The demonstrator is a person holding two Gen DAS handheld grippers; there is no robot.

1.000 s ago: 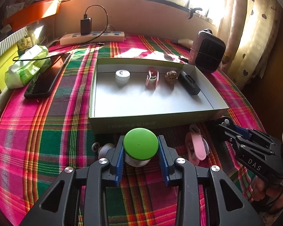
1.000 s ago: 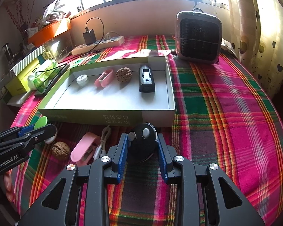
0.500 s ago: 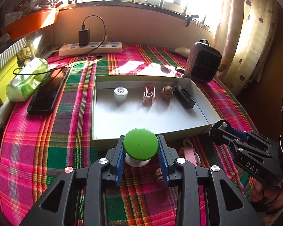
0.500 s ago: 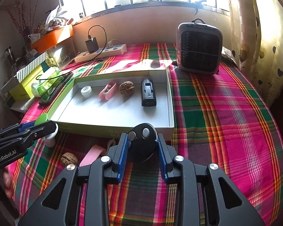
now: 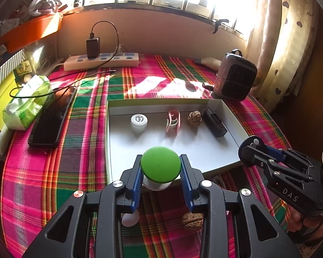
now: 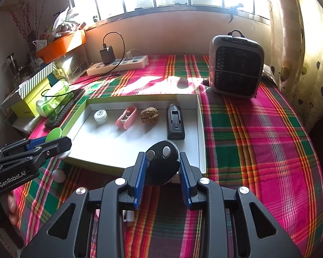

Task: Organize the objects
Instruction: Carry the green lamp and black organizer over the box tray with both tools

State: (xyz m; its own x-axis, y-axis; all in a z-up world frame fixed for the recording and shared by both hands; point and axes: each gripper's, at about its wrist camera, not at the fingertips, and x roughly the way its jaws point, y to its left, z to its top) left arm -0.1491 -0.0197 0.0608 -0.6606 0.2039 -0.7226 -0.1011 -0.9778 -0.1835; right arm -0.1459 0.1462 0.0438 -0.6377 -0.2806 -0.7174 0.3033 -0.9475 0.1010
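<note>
A shallow rectangular cardboard tray with a white floor and green outer walls [image 6: 137, 165] is set on the worktop covered in a pink, green and red plaid cloth [image 6: 258, 142]. Along the tray's far wall a black rectangular block [image 6: 175, 123], a brown wrinkled walnut [image 6: 149, 115], a pink plastic clip [image 6: 127, 117] and a small white round cap [image 6: 100, 115] are lined up. The left tongs [image 5: 160, 169] are clenched on a round green-topped knob with a white base [image 5: 160, 163], held above the tray's near-left part. The right tongs [image 6: 162, 168] are clamped on a black rounded remote with two silver buttons [image 6: 161, 161], held over the tray's near-right corner. A second walnut [image 5: 192, 219] and a small white ball [image 5: 130, 218] lie on the cloth, partly hidden by the left tongs. A white piece under the right tongs is cut off and cannot be identified.
</note>
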